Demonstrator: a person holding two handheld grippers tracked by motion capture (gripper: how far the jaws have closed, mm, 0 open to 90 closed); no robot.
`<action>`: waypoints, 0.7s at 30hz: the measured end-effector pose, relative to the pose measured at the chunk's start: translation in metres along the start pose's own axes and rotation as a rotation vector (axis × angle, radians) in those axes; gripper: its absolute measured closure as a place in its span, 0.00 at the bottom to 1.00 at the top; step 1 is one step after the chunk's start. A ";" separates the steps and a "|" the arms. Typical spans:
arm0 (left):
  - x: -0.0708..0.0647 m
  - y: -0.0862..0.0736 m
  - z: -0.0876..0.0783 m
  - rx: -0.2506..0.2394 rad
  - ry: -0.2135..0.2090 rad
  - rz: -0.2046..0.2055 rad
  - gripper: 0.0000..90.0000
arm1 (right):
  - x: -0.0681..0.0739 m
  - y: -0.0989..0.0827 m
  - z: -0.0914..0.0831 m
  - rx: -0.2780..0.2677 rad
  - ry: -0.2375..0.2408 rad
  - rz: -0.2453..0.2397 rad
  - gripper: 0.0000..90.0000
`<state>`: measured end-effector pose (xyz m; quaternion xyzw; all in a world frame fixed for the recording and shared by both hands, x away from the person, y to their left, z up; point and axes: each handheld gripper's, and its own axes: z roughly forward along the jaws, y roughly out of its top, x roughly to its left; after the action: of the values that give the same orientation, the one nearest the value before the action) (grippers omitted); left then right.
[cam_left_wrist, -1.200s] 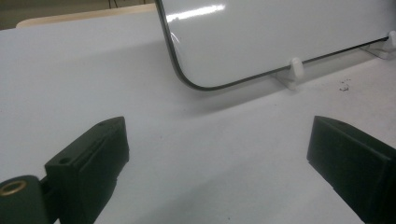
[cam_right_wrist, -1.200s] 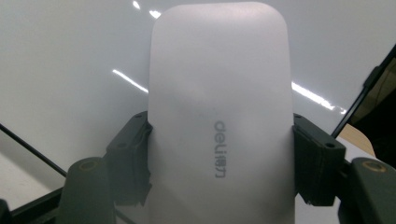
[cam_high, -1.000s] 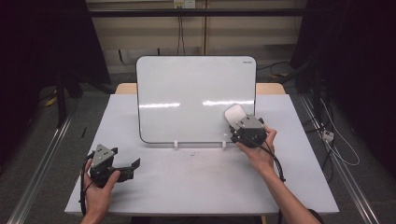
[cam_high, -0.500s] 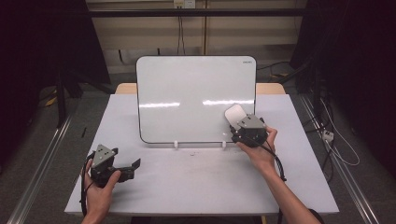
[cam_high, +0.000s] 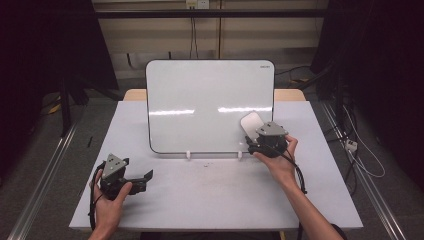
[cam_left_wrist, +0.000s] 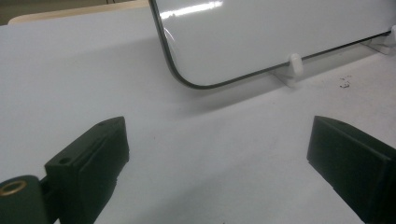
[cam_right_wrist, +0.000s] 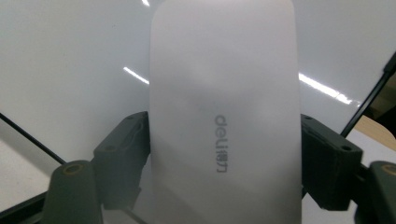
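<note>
From above, a whiteboard (cam_high: 210, 105) stands on the table (cam_high: 200, 200). The right gripper (cam_high: 261, 135) pinches a white eraser (cam_high: 251, 121) against the board's lower right part. The left gripper (cam_high: 142, 179) rests low on the table, well apart.

In the left gripper view, its jaws are spread wide with nothing between them.

In the right gripper view, the jaws squeeze the eraser (cam_right_wrist: 224, 116). The board looks clean, so the wiping seems nearly done.

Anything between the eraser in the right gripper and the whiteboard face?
Nothing visible. The right gripper is shut on the white eraser, held up at the lower right of the whiteboard; whether it touches the board I cannot tell. The left gripper sits open over the table, well aside.
</note>
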<state>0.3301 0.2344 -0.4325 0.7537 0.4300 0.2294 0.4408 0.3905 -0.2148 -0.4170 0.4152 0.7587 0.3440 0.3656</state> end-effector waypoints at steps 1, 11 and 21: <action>0.000 0.000 0.000 -0.001 0.001 0.000 0.06 | 0.000 0.000 0.000 0.004 0.003 0.005 0.23; 0.001 -0.001 -0.001 -0.002 -0.003 0.000 0.06 | -0.001 0.000 0.001 -0.012 0.022 0.045 0.11; 0.004 -0.002 0.000 0.004 -0.004 -0.012 0.06 | -0.003 0.002 -0.005 -0.035 0.062 0.081 0.07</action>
<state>0.3312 0.2384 -0.4347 0.7525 0.4340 0.2246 0.4415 0.3881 -0.2175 -0.4124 0.4280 0.7462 0.3844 0.3349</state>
